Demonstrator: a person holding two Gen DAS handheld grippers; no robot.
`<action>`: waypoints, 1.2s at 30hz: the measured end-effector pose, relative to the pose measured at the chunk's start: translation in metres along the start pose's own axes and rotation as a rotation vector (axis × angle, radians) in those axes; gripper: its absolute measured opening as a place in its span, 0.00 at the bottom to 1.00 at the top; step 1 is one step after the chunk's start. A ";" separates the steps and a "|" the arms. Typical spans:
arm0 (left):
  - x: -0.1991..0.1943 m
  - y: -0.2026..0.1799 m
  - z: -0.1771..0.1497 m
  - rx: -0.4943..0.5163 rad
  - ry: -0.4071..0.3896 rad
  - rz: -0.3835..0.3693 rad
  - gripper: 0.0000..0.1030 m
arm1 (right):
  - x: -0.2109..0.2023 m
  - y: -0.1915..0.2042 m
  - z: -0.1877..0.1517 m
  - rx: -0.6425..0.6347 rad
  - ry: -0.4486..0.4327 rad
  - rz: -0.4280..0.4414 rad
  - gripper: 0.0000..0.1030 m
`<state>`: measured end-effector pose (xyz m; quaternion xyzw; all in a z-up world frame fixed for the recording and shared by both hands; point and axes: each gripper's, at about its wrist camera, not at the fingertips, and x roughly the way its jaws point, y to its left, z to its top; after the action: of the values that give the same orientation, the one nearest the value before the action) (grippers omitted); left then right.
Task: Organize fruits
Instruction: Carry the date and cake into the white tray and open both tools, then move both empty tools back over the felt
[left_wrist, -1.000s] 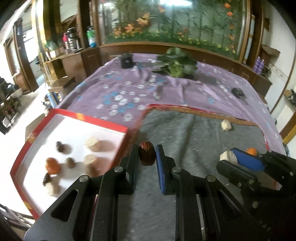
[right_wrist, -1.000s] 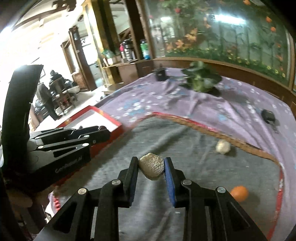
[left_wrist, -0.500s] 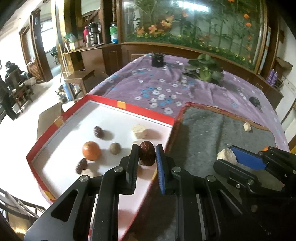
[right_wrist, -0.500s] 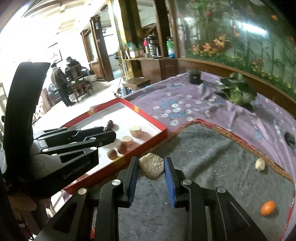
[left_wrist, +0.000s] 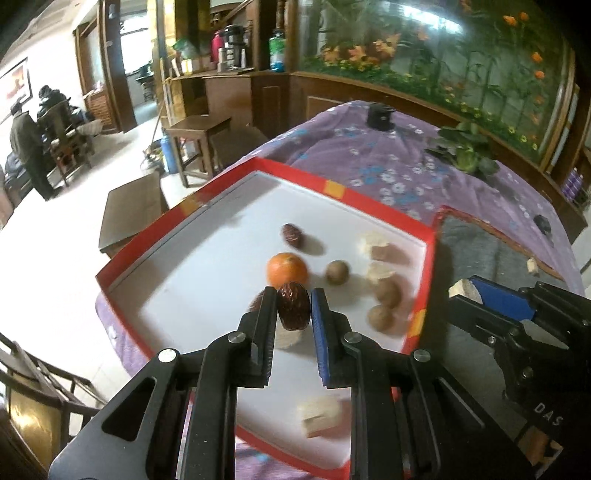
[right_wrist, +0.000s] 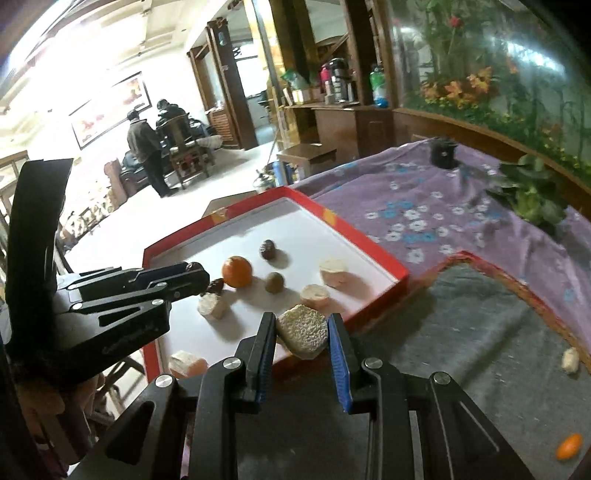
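Note:
My left gripper (left_wrist: 293, 308) is shut on a dark red date (left_wrist: 293, 304) and holds it above the red-rimmed white tray (left_wrist: 207, 258). The tray holds an orange (left_wrist: 287, 268), another date (left_wrist: 293, 235), brown round fruits (left_wrist: 337, 272) and pale chunks (left_wrist: 373, 245). My right gripper (right_wrist: 301, 334) is shut on a pale rough chunk (right_wrist: 303, 330), over the tray's near rim (right_wrist: 373, 299) beside the grey mat (right_wrist: 480, 350). The left gripper also shows in the right wrist view (right_wrist: 188, 278).
On the grey mat lie a pale chunk (right_wrist: 570, 360) and a small orange fruit (right_wrist: 569, 446). The purple flowered cloth (right_wrist: 424, 206) bears a green plant (right_wrist: 532, 192) and a black cup (right_wrist: 443, 151). People stand far left (right_wrist: 142, 155).
Both grippers have moved left from over the grey mat to the tray, each still holding its piece. The left one is now above the tray's fruits.

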<state>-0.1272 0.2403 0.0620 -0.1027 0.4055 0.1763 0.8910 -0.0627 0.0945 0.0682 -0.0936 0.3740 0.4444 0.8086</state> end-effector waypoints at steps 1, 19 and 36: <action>0.001 0.003 -0.001 -0.007 0.004 0.000 0.17 | 0.005 0.002 0.000 -0.003 0.008 0.007 0.26; 0.020 0.018 -0.011 -0.045 0.033 0.026 0.17 | 0.070 0.040 -0.006 -0.110 0.138 0.052 0.26; 0.010 0.018 -0.008 -0.067 -0.010 0.069 0.52 | 0.041 0.041 -0.010 -0.082 0.059 0.067 0.29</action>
<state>-0.1339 0.2560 0.0488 -0.1176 0.3980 0.2208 0.8826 -0.0873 0.1403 0.0403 -0.1268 0.3820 0.4832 0.7775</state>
